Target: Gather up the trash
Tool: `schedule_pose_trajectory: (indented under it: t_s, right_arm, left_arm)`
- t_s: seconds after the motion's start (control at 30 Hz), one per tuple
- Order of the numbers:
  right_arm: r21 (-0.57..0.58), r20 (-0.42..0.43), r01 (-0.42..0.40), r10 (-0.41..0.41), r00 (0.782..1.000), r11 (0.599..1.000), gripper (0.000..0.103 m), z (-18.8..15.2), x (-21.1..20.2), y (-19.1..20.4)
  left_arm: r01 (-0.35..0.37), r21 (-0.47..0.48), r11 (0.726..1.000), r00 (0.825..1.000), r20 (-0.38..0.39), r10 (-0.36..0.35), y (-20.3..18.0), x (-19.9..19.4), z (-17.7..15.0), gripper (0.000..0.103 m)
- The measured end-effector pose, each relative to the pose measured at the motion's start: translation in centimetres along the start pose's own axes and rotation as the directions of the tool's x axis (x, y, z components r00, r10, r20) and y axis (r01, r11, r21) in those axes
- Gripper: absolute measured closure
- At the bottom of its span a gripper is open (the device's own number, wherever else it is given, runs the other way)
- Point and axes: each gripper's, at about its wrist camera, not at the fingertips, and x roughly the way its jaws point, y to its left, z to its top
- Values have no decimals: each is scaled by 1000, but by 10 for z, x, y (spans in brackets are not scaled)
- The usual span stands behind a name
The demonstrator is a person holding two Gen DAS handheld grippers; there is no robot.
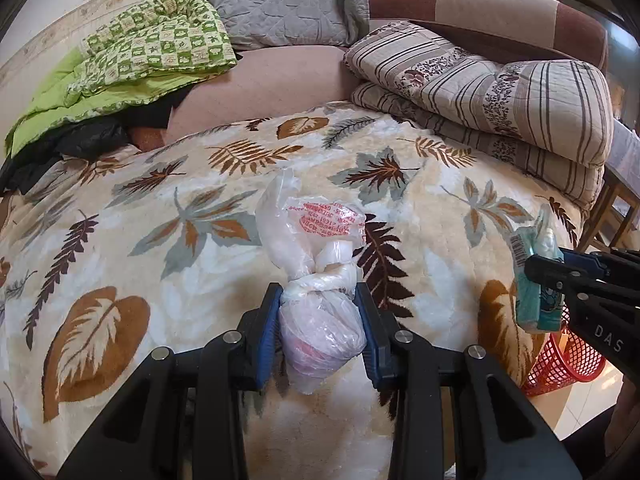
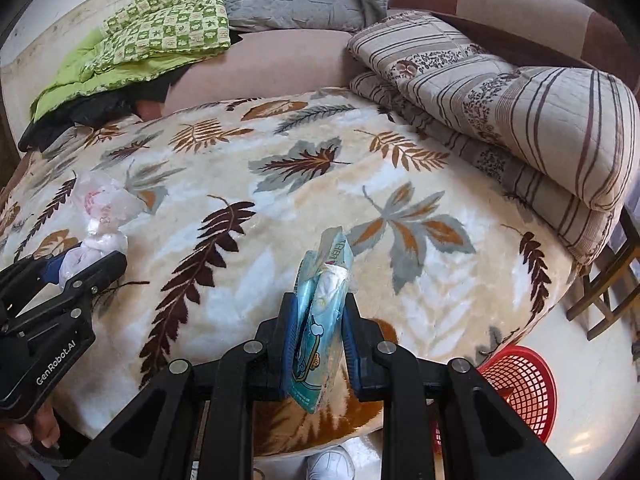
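The left tool (image 1: 319,308) is clenched on a knotted clear plastic bag (image 1: 320,320), its blue pads (image 1: 268,336) pressing both sides just below the knot, while the bag's loose top with red print stands up beyond the fingertips. The right tool (image 2: 320,320) grips a flattened teal packet (image 2: 316,336) upright between its pads (image 2: 289,344), the torn top poking above them. Both are held above a bed covered by a cream blanket (image 2: 280,200) with brown and grey leaves. Past the blanket's near right edge a red mesh basket (image 2: 524,384) stands on the pale floor. Folded striped quilts (image 1: 500,96), a green checked quilt (image 1: 160,48) and a grey pillow (image 1: 280,4) lie farther back.
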Motion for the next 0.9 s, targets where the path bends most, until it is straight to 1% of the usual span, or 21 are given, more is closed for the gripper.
schedule_pose_trajectory:
  t_s: [0.43, 0.9]
  right_arm:
    - [-2, 13, 7, -7, 1000, 1000, 80, -2, -6, -1]
    - [-14, 18, 15, -15, 1000, 1000, 80, -2, -6, 1]
  left_arm:
    - [-11, 10, 1000, 1000, 2, 11, -2, 0, -1, 69]
    - [4, 25, 1000, 1000, 2, -4, -6, 0, -2, 69]
